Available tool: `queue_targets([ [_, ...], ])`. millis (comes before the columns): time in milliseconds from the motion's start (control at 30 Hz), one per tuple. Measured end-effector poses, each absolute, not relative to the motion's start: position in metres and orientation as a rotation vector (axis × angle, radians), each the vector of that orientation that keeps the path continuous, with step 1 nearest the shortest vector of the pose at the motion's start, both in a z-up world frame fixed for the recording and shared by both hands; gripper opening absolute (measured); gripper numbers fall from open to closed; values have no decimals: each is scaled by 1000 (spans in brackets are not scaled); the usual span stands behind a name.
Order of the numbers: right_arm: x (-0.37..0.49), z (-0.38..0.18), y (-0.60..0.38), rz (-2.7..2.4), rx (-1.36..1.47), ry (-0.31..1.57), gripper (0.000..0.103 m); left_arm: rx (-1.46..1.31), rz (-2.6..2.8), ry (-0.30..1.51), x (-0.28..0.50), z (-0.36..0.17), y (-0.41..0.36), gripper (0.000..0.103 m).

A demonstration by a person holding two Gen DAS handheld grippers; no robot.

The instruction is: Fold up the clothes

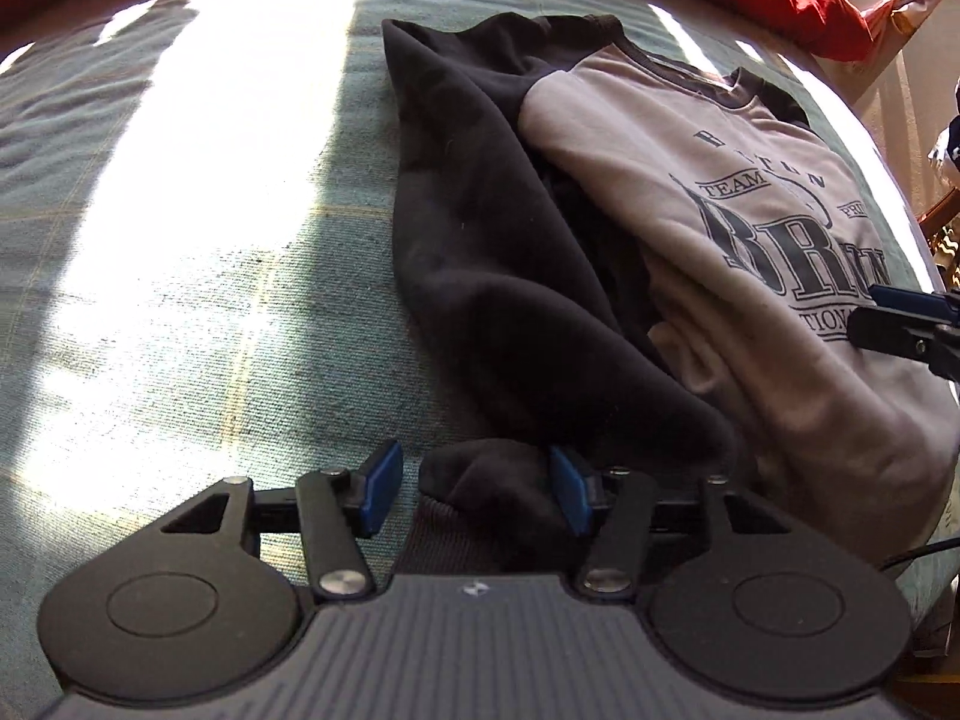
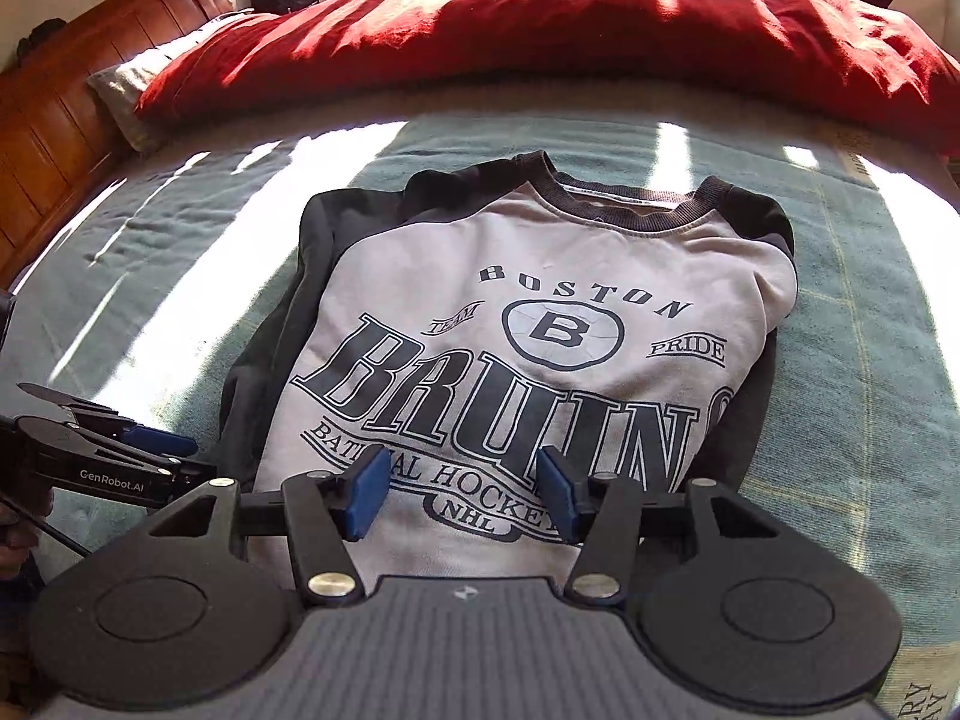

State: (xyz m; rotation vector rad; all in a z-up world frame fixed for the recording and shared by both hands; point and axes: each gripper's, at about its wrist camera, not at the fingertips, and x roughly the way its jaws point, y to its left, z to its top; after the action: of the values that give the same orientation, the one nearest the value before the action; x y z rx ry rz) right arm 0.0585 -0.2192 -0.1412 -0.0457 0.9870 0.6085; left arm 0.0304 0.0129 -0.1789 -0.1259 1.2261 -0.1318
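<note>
Both tools stand half open, holding nothing: left tool (image 1: 475, 489) straddles the black sleeve (image 1: 516, 300), right tool (image 2: 459, 495) hovers over the sweatshirt (image 2: 540, 330) hem at the bed's (image 2: 870, 360) near edge; its long axis runs away toward the red duvet (image 2: 540, 36).
</note>
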Motion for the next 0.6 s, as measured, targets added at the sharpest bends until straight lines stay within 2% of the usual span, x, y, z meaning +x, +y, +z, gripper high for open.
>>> queue_targets([
  [200,56,-140,-215,603,-62,965,59,-137,-122,1240,22,-186,9,61],
  [267,55,-138,-213,607,-67,958,59,-146,-112,1251,24,-186,4,56],
  [333,55,-135,-211,611,-72,950,59,-164,-130,1262,25,-185,1,33],
  [400,56,-131,-210,616,-79,937,59,-182,-162,1271,26,-180,1,21],
  [600,59,-115,-208,608,-99,890,59,-91,-107,1209,39,-140,35,19],
])
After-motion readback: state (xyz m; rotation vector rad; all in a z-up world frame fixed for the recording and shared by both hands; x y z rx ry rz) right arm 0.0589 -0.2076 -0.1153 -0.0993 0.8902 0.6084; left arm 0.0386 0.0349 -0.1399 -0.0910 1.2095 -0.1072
